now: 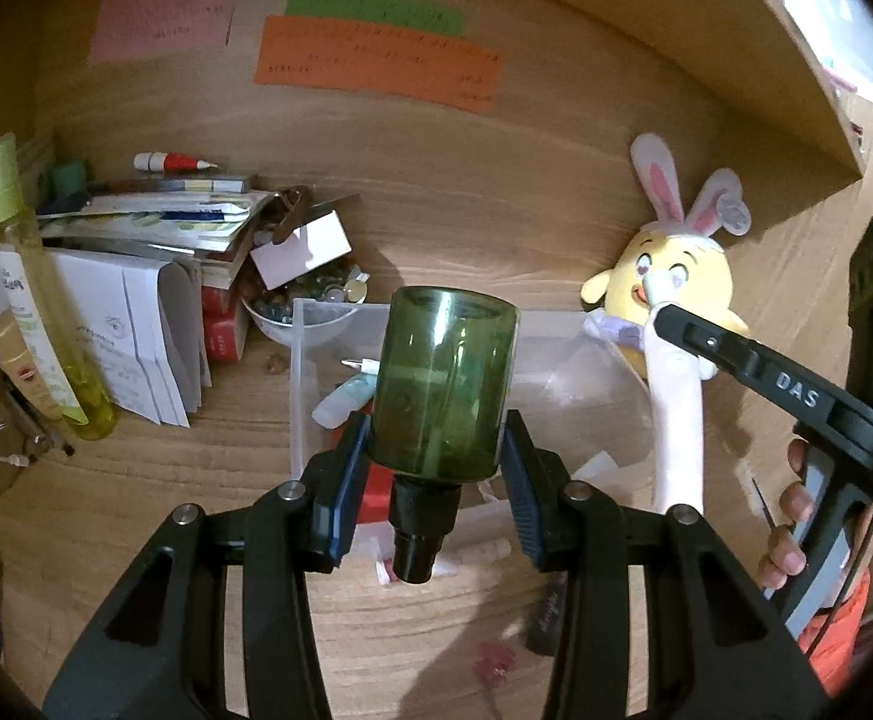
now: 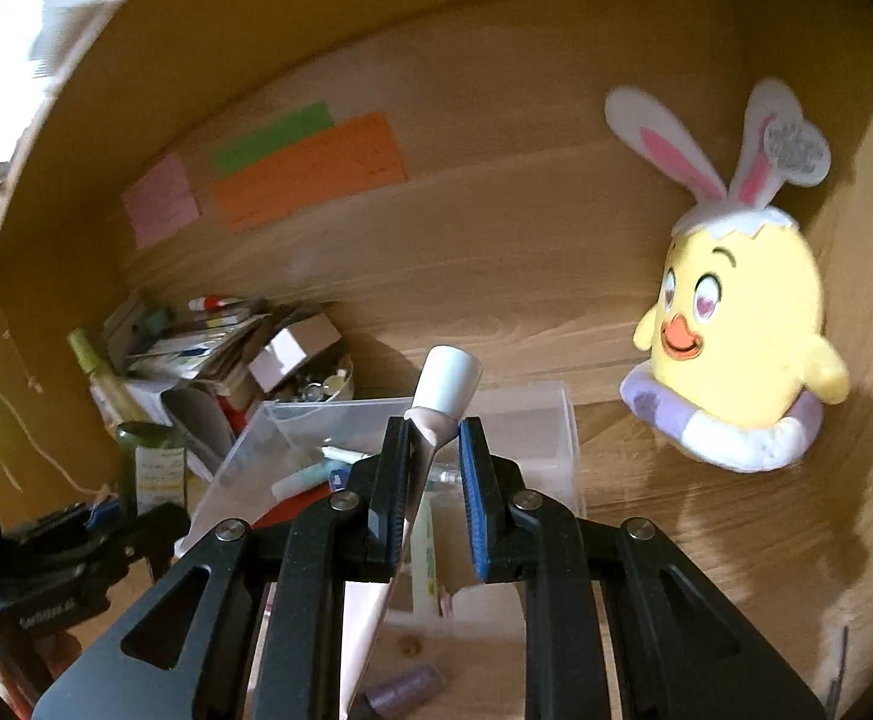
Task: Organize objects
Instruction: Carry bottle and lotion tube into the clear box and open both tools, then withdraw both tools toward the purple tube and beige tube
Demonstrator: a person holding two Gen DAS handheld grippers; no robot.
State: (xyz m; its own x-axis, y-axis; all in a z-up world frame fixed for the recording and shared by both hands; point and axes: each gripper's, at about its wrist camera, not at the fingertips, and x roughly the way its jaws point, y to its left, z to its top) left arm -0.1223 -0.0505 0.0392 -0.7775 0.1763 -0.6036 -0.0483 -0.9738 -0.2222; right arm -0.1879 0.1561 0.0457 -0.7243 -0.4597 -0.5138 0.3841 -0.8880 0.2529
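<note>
The left gripper point(image 1: 436, 456) is clamped on a green bottle point(image 1: 445, 384). Both blue pads point(image 1: 346, 480) press the bottle's sides. The bottle is held with its black neck toward the camera and its base pointing away. It hangs above the near edge of the clear plastic bin point(image 1: 301, 396).

The right gripper point(image 2: 433, 450) is closed on a pink tube point(image 2: 430, 429) with a white cap point(image 2: 449, 378). The pads pinch the tube just below the cap, and the flattened tail runs back between the fingers toward the camera. In the left wrist view, the same tube point(image 1: 673, 408) stands nearly upright at the right side of the bin, with the right gripper point(image 1: 664, 315) clamped near its top.

The bin point(image 2: 568, 420) sits on the wooden desk point(image 2: 646, 510) and contains several small tubes and pens; individual items cannot be identified.

Positions relative to the bin:
- Left of it: a white bowl point(image 1: 304, 324) of small items, touching or just beside the bin corner.
- Further left: a stack of papers and booklets point(image 1: 154, 228), then a yellow-green spray bottle point(image 1: 40, 312).
- Right of it, and behind: a yellow chick plush point(image 2: 742, 348) with rabbit ears, against the back panel.
- Above it, on the back panel: 3 paper notes, pink point(image 1: 163, 9), green point(image 1: 376, 9) and orange point(image 1: 376, 63).
</note>
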